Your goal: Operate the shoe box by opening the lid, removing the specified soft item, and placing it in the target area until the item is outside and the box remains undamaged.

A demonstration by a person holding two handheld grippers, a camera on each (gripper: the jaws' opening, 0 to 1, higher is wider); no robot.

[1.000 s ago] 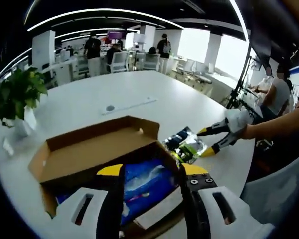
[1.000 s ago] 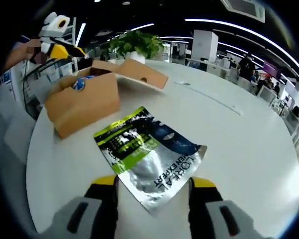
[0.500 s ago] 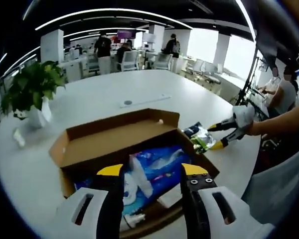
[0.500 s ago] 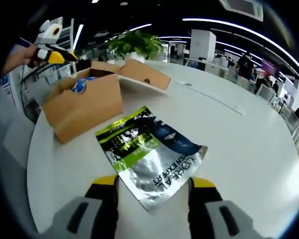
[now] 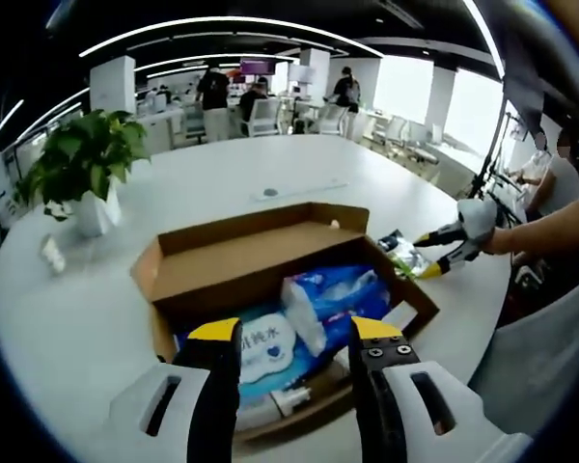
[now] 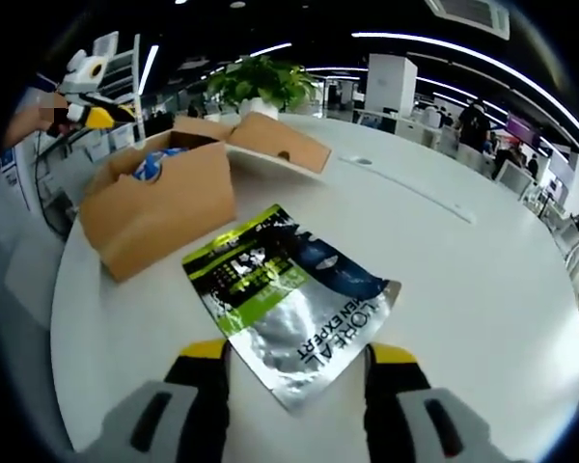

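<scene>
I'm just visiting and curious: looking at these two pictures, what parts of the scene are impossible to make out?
- Left gripper view: the near part of the shoe box interior is covered by the left gripper.
- Same view: print on the blue packs is too small to read.
- Right gripper view: the box's inside is hidden behind its cardboard wall.
- Right gripper view: the foil pouch near edge runs under the right gripper.
- Distant people are blurred.

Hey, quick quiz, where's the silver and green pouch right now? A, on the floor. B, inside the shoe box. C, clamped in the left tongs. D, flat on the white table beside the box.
D: the pouch lies flat on the white table beside the open shoe box, just ahead of the open right tongs.
</scene>
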